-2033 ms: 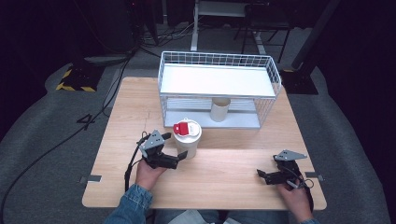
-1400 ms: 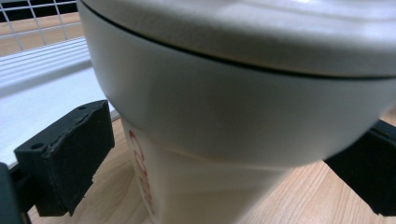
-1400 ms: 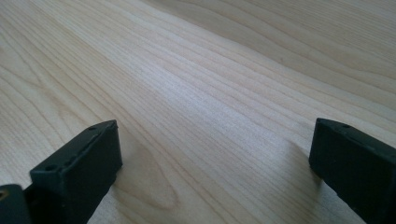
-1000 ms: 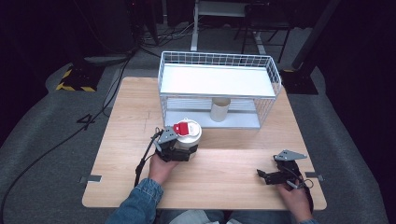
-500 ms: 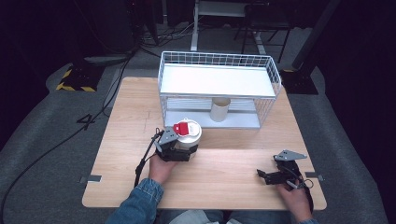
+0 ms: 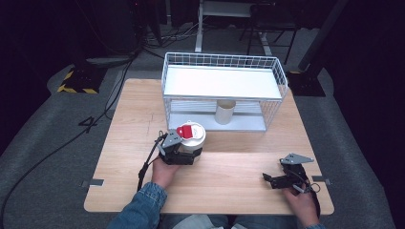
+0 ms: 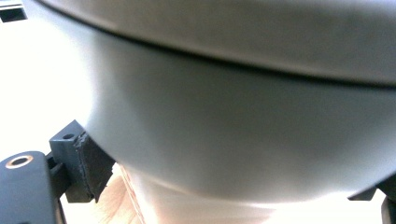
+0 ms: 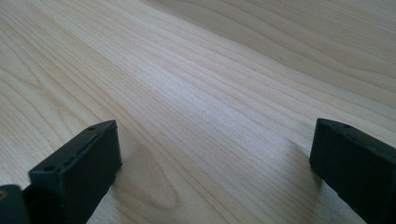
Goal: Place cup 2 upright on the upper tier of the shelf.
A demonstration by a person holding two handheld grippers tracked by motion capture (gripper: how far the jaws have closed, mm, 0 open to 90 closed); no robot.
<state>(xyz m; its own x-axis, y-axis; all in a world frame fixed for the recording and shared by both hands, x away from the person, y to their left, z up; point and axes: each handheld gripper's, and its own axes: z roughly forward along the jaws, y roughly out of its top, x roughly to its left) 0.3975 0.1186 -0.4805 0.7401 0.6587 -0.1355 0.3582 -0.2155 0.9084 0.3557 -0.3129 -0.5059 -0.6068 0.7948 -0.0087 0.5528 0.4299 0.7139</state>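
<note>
- Left gripper [image 6: 187,153]: jaws pinching the cup [image 6: 193,138], which sits between them.
- Wire rack [image 6: 224,90] just beyond the cup.
- Right gripper [image 6: 274,180]: jaws spread over bare worktop [image 8: 224,93].
- Cup base cut off in left gripper view.

Pale cup [image 7: 243,121] wall close up, blurred, apparently between black claw [image 7: 229,196] pads [image 7: 91,165]

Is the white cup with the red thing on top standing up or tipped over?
Standing up. The white cup sits upright on the table, its lid facing up, between the jaws of the left hand-held gripper.
</note>
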